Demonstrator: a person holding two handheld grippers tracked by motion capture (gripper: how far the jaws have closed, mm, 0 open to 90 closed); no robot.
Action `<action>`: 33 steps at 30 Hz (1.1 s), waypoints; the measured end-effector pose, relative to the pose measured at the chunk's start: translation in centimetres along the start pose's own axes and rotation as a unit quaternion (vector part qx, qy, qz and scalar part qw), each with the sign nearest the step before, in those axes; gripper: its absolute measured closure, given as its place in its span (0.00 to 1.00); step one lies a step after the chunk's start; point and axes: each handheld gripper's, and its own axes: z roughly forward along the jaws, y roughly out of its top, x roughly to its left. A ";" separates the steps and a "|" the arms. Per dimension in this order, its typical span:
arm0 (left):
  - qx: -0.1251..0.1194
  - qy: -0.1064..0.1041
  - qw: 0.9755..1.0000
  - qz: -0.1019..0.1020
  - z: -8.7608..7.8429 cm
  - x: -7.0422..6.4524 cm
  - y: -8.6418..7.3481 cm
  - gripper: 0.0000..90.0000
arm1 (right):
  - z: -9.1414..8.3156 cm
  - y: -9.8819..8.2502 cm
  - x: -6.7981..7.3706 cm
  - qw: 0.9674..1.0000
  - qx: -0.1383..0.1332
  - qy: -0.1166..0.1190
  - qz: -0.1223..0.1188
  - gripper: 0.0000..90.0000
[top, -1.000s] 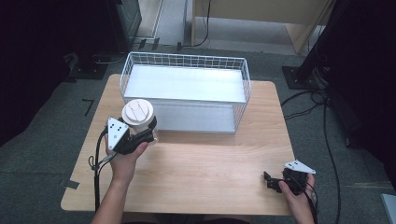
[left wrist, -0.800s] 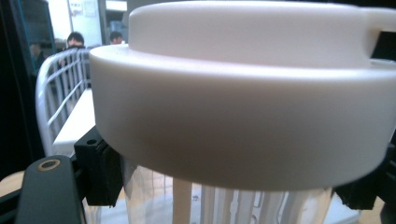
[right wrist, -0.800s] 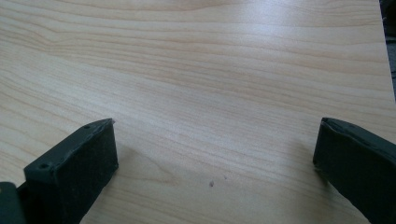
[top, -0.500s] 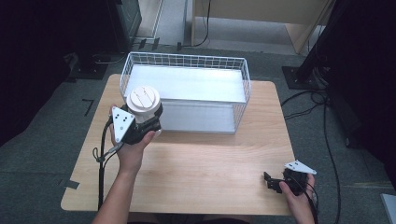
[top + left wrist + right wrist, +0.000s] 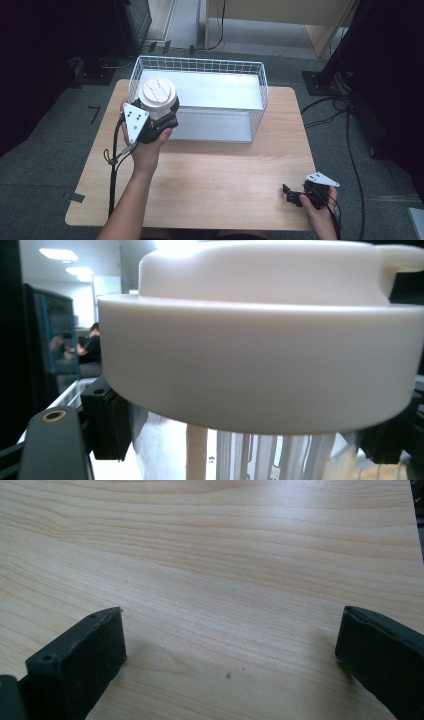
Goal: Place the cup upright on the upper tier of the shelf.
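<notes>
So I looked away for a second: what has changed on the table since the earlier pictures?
The left gripper, shut on the white lidded cup, has carried it up and away from the person, to the near left corner of the wire basket. The grip itself is unchanged. The right gripper has stayed at the table's near right corner, jaws open, and the basket has not moved.
</notes>
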 end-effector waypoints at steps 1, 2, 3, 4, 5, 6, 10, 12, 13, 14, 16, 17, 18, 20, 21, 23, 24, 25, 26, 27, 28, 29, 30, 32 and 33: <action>-0.006 0.002 1.000 0.001 0.2 0.0 0.2 0.18 | 0.0 0.0 0.0 1.000 0.000 0.000 0.001 0.00; -0.010 0.001 1.000 0.003 0.4 0.0 0.5 0.18 | 0.0 0.0 0.0 1.000 0.000 0.001 0.001 0.00; -0.010 0.001 1.000 0.003 0.4 0.0 0.5 0.18 | 0.0 0.0 0.0 1.000 0.000 0.001 0.001 0.00; -0.003 0.007 1.000 0.010 1.0 0.0 1.1 0.18 | 0.0 0.0 0.0 1.000 -0.001 0.002 0.001 0.00; -0.003 0.007 1.000 0.010 1.0 0.0 1.1 0.18 | 0.0 0.0 0.0 1.000 -0.001 0.002 0.001 0.00; 0.002 0.010 1.000 0.014 1.3 0.0 1.4 0.18 | 0.0 0.0 0.0 1.000 -0.002 0.003 0.002 0.00; -0.015 0.011 1.000 0.016 2.2 0.1 2.6 0.18 | 0.0 0.0 -0.1 1.000 -0.001 0.005 0.005 0.00; -0.020 0.013 1.000 0.020 2.5 0.1 3.1 0.18 | 0.0 0.0 -0.1 1.000 -0.001 0.005 0.006 0.00; -0.021 0.016 0.999 0.023 2.7 0.1 3.3 0.18 | 0.0 0.0 -0.1 1.000 -0.002 0.006 0.005 0.00; -0.021 0.017 0.999 0.026 3.0 0.2 3.5 0.18 | 0.0 0.0 -0.1 1.000 -0.002 0.006 0.006 0.00; -0.021 0.018 0.999 0.025 3.2 0.2 3.6 0.18 | -0.1 0.0 -0.1 1.000 -0.002 0.006 0.006 0.00; -0.022 0.018 0.999 0.022 4.0 0.4 3.8 0.18 | -0.1 0.0 -0.1 1.000 -0.002 0.006 0.006 0.00; -0.021 0.019 0.999 0.023 4.4 0.5 3.8 0.18 | -0.1 0.0 -0.1 1.000 -0.002 0.006 0.006 0.00; -0.017 0.020 0.999 0.025 5.1 0.8 3.8 0.18 | -0.1 0.0 -0.1 1.000 -0.002 0.006 0.007 0.00; -0.013 0.023 0.999 0.026 5.6 0.9 3.7 0.18 | -0.1 0.0 -0.1 1.000 -0.002 0.006 0.007 0.00; -0.009 0.026 0.999 0.026 5.9 1.0 3.6 0.18 | -0.1 0.0 -0.1 1.000 -0.002 0.007 0.007 0.00; -0.006 0.027 0.999 0.023 6.2 1.2 3.5 0.18 | -0.1 0.0 -0.1 1.000 -0.002 0.007 0.007 0.00; -0.004 0.031 0.999 0.022 6.8 1.4 3.4 0.18 | -0.1 0.0 -0.1 1.000 -0.002 0.007 0.008 0.00; -0.003 0.032 0.999 0.022 7.0 1.5 3.4 0.18 | -0.1 0.0 -0.1 1.000 -0.002 0.008 0.008 0.00; 0.001 0.032 0.999 0.019 7.4 1.7 3.3 0.18 | -0.1 0.0 -0.1 1.000 -0.002 0.008 0.008 0.00; 0.001 0.032 0.999 0.019 7.4 1.7 3.3 0.18 | -0.1 0.0 -0.1 1.000 -0.002 0.008 0.008 0.00; 0.003 0.033 0.999 0.018 7.7 1.8 3.3 0.18 | -0.1 0.0 -0.1 1.000 -0.002 0.008 0.008 0.00; 0.008 0.035 0.999 0.019 8.3 1.9 3.1 0.18 | -0.1 0.0 -0.1 1.000 -0.002 0.008 0.007 0.00; 0.008 0.034 0.999 0.021 8.7 2.0 2.9 0.18 | -0.1 0.0 -0.2 1.000 -0.002 0.008 0.008 0.00; 0.009 0.035 0.999 0.023 9.0 2.0 2.7 0.18 | -0.1 0.0 -0.2 1.000 -0.003 0.009 0.008 0.00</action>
